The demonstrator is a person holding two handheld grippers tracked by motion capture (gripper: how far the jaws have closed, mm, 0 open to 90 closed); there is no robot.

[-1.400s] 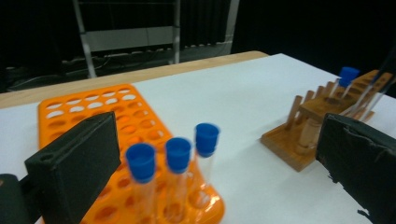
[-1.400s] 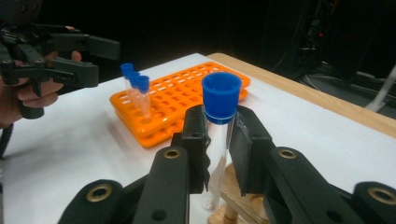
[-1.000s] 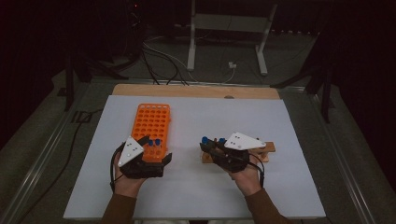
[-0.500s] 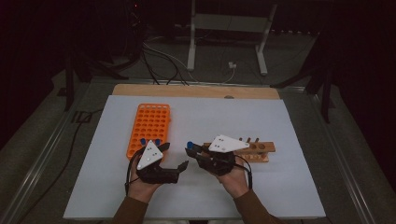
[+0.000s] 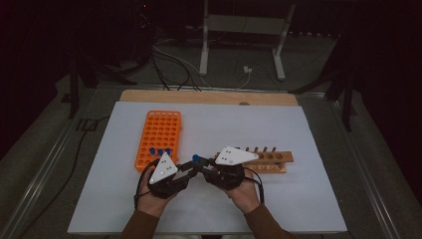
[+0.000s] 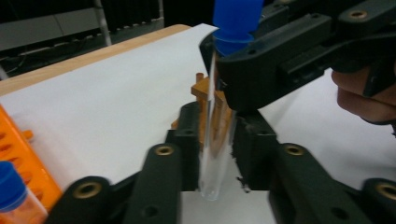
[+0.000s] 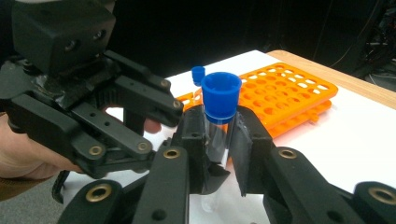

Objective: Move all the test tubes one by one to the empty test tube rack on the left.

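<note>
The clear tube (image 6: pixel 215 140) stands nearly upright, blue cap (image 7: pixel 221 97) on top, just above the white mat (image 5: pixel 318 149) between the orange rack (image 5: pixel 160 134) and the wooden rack (image 5: pixel 271 160). The right gripper (image 7: pixel 219 140) clamps it below the cap. The left gripper (image 6: pixel 214 144) has just closed on its lower half.

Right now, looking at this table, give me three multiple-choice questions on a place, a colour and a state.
1. Where does the orange rack lie relative to the wooden rack in the high view?
A left
B right
C on top

2. What colour is the cap on the test tube?
A red
B blue
C white

3. How is the tube held?
A lying loose on the table
B by one hand-held gripper
C by both hand-held grippers

Answers: 1 A, the high view shows it left. 2 B, the cap is blue. 3 C, the left hand-held gripper and the right hand-held gripper both clamp it.
</note>
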